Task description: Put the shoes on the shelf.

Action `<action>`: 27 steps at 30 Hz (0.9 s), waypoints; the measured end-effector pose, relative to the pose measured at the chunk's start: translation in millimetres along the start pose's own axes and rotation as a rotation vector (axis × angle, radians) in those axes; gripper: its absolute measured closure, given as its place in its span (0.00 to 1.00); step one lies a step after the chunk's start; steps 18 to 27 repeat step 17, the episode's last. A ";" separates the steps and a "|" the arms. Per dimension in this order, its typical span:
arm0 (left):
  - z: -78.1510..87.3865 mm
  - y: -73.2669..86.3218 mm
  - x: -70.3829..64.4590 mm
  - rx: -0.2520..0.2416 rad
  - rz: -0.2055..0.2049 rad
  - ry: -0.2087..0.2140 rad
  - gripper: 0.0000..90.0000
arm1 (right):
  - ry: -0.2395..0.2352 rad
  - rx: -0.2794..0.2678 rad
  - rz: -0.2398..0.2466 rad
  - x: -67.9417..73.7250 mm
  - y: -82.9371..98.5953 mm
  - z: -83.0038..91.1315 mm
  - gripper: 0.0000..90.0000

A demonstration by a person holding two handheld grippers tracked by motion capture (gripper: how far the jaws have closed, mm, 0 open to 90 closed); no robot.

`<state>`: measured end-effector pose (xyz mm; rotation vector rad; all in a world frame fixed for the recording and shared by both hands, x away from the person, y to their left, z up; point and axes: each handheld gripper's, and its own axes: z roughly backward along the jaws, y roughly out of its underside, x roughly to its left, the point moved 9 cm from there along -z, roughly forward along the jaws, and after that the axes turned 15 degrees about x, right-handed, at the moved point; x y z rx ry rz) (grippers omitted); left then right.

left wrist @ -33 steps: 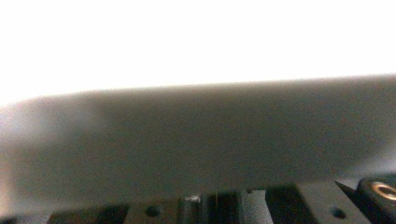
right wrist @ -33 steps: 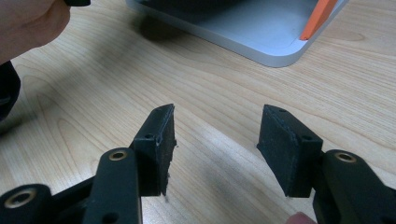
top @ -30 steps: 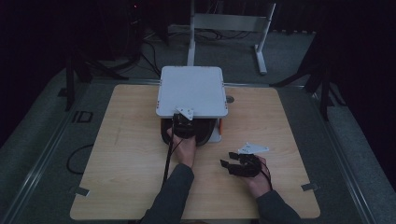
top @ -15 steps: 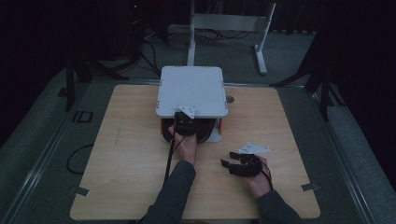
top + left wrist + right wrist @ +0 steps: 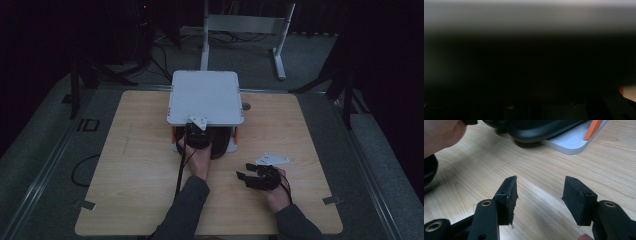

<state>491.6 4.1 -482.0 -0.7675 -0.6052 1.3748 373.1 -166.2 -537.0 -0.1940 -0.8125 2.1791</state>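
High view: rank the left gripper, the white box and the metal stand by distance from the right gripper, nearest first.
From the right gripper:
1. Left gripper, to its left, at the box's front edge.
2. White box, beyond that, at the table's far middle.
3. Metal stand, on the floor behind the table.

Overhead view; two close gripper views.

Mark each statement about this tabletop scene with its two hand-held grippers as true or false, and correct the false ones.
1. The right gripper has its jaws apart with nothing between them. True.
2. The left gripper rests far from the white shelf unit. False: it reaches under its front edge.
3. The table is wooden. True.
4. The right gripper holds an orange block. False: it holds nothing, over bare wood.
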 end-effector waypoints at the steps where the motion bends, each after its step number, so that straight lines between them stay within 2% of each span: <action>1: 1.7 2.3 0.7 0.015 -0.007 0.003 0.55 | 0.000 -0.001 0.001 0.0 -0.1 -0.3 0.50; 3: 5.3 6.5 1.5 0.049 0.002 0.029 0.54 | 0.001 0.001 0.004 0.1 0.0 -0.9 0.50; 5: 11.0 8.5 2.2 0.055 0.011 0.043 0.54 | 0.001 0.002 0.006 0.6 0.1 -1.3 0.50; 12: 26.8 19.6 11.4 0.088 -0.028 0.072 0.53 | 0.004 0.000 0.000 -0.5 0.5 0.1 0.49; 14: 29.7 24.2 14.3 0.081 -0.032 0.084 0.52 | 0.004 0.001 -0.001 -0.6 0.5 -0.2 0.49; 17: 32.6 33.8 18.9 0.098 -0.065 0.071 0.52 | 0.005 0.002 0.006 -0.6 0.2 -1.0 0.49; 27: 32.6 33.8 18.9 0.098 -0.065 0.071 0.52 | 0.005 0.002 0.006 -0.6 0.2 -1.0 0.49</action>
